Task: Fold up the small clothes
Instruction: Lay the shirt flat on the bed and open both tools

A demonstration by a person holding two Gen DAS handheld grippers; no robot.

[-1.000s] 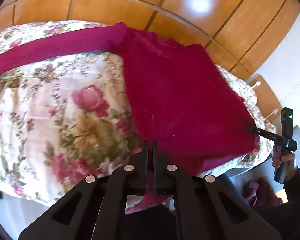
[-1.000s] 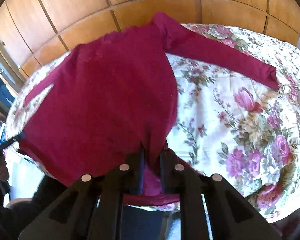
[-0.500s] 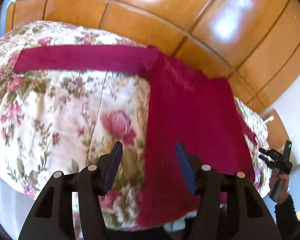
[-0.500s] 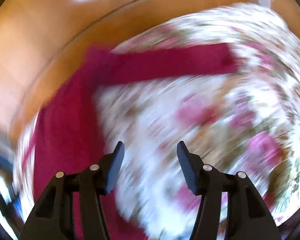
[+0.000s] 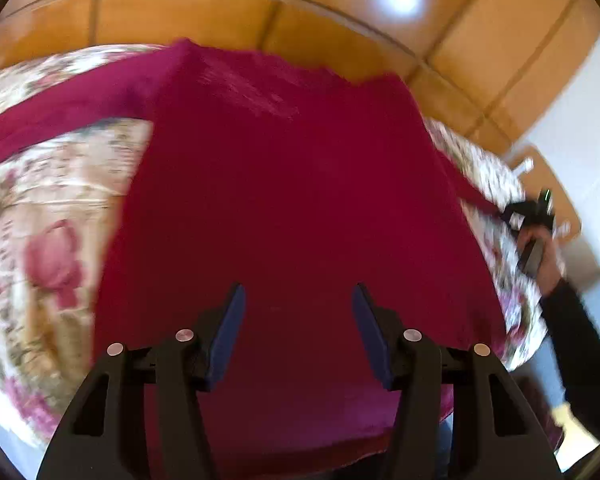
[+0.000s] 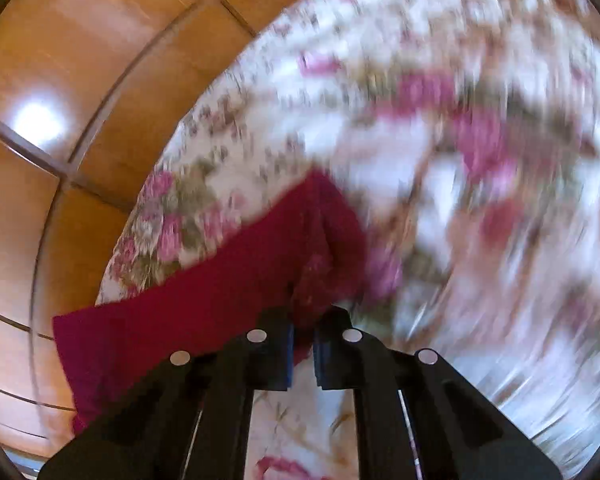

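A magenta long-sleeved top lies flat on a table under a floral cloth. My left gripper hovers over the lower body of the top, jaws open, nothing between the pads. One sleeve stretches out to the left. The other sleeve runs right to my right gripper. In the blurred right wrist view that sleeve ends at the cuff, bunched between the jaws of the right gripper, which is shut on it.
The floral cloth covers a round table with its edge close on all sides. Wooden floor lies beyond. A person's hand and dark sleeve hold the right gripper. A wooden chair stands at the right.
Both grippers let go of the hem and opened. The left one moved over the body of the top. The right one swung out, rolled, and shut on the sleeve cuff.
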